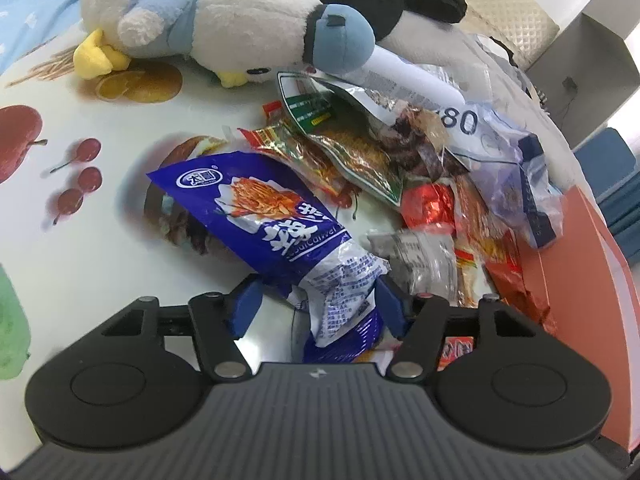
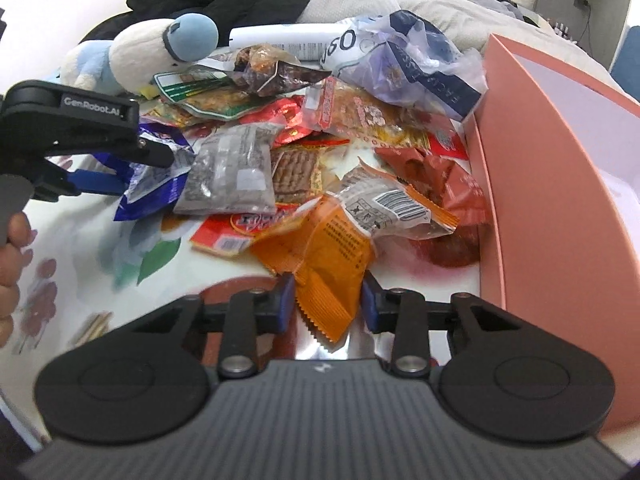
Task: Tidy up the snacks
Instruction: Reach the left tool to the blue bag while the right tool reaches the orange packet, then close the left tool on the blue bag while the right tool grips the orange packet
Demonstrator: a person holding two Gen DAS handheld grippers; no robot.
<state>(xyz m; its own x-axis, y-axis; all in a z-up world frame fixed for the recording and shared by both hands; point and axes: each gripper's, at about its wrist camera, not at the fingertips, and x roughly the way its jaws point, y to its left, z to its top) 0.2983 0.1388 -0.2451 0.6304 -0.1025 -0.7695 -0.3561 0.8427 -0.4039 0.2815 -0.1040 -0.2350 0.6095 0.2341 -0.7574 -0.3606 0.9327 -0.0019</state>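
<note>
Left gripper [image 1: 316, 308] straddles the crinkled tail of the blue packet [image 1: 256, 208], jaws half-wide, pads not clearly pressing. Right gripper [image 2: 329, 300] likewise around the orange packet [image 2: 320, 256] — grip unconfirmed. Advice: pinch the sealed ends and lift clear of the snack pile [image 2: 320, 128] toward the pink box [image 2: 540, 184] at its right. Plush bird [image 1: 192, 20] crowds the far edge.

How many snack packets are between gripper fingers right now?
2. The blue packet lies between the fingers of the left gripper. The orange packet lies between the fingers of the right gripper.
</note>
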